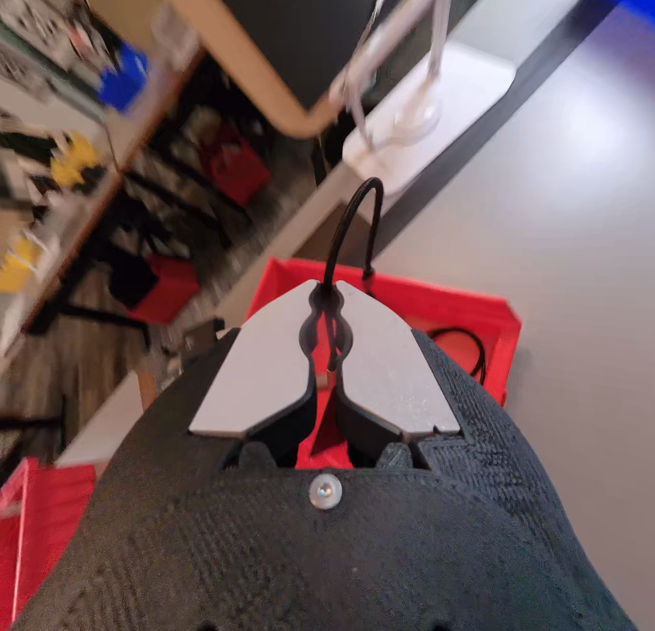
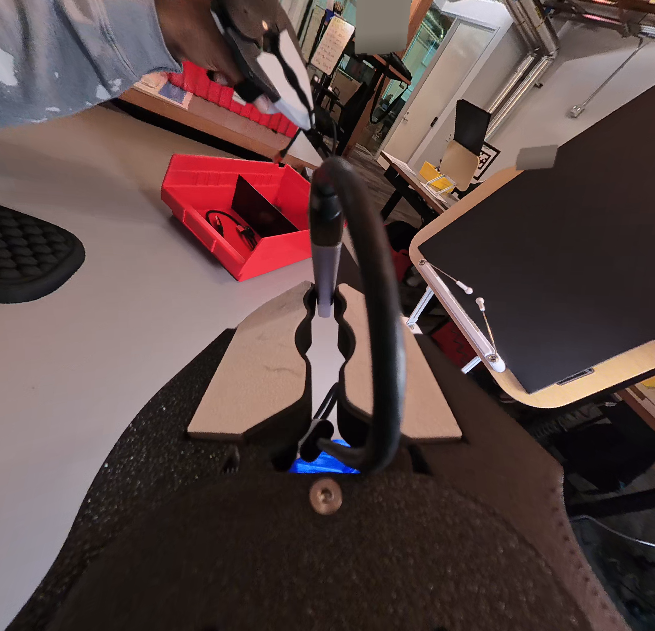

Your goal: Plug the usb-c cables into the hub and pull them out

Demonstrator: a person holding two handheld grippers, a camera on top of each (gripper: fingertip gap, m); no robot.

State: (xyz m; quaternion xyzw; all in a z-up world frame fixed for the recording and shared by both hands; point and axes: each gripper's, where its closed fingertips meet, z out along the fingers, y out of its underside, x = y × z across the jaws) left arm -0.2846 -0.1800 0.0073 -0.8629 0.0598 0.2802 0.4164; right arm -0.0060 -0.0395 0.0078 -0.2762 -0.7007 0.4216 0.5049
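Note:
My left gripper [image 1: 328,284] is shut on a thin black usb-c cable [image 1: 358,202], which loops up past the tips; its loose end hangs between the fingers. It hovers over a red bin [image 1: 460,305]. In the right wrist view the left gripper [image 2: 306,123] is up high in a hand, and the cable's plug [image 2: 283,153] dangles over the red bin [image 2: 276,256]. My right gripper [image 2: 324,287] is shut on the slim grey hub [image 2: 326,266], held upright. The hub's thick black cord [image 2: 382,295] arcs back over the right finger.
The bin holds more black cables [image 2: 230,224] and a black divider [image 2: 262,209]. It stands on a grey table [image 2: 106,330] near its far edge. A black mesh pad [image 2: 28,252] lies at the left. A black-topped desk [image 2: 549,259] stands to the right. Something blue [image 2: 322,463] lies under my right gripper. Spacing between my two grippers at the tips: around 35 centimetres.

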